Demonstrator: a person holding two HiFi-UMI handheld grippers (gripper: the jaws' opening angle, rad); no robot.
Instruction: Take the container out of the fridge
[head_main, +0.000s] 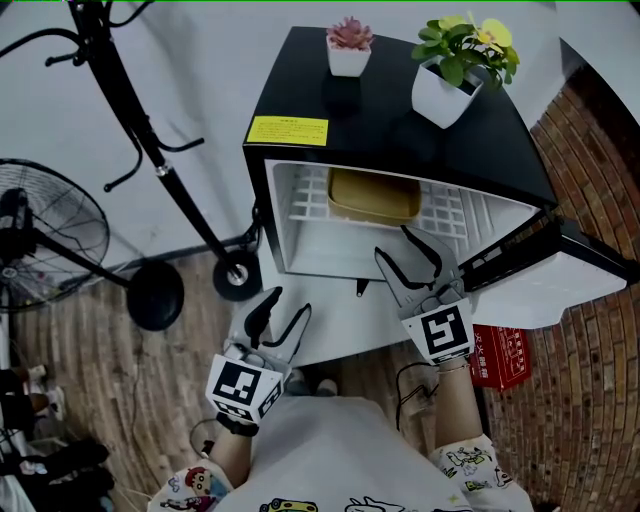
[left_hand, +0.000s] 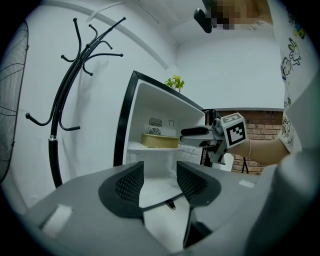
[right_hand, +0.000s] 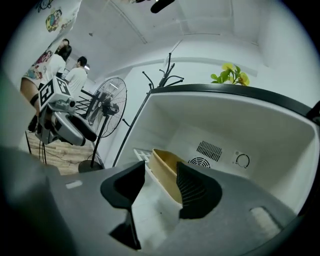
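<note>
A shallow tan container (head_main: 373, 196) sits on the white wire shelf inside the open black mini fridge (head_main: 385, 125). My right gripper (head_main: 398, 248) is open and empty at the fridge mouth, a little short of the container. In the right gripper view the container (right_hand: 167, 161) lies just beyond the open right gripper (right_hand: 161, 176), with its near end showing between the jaws. My left gripper (head_main: 288, 305) hangs lower and to the left, outside the fridge. It is open and holds nothing. The left gripper view shows the left gripper (left_hand: 160, 175) facing the container (left_hand: 160, 141) from farther off.
The fridge door (head_main: 560, 275) is swung open to the right. Two potted plants (head_main: 349, 45) (head_main: 462, 65) stand on the fridge top. A black coat stand (head_main: 150, 150) and a floor fan (head_main: 50, 235) are at the left. A red box (head_main: 500, 355) sits under the door.
</note>
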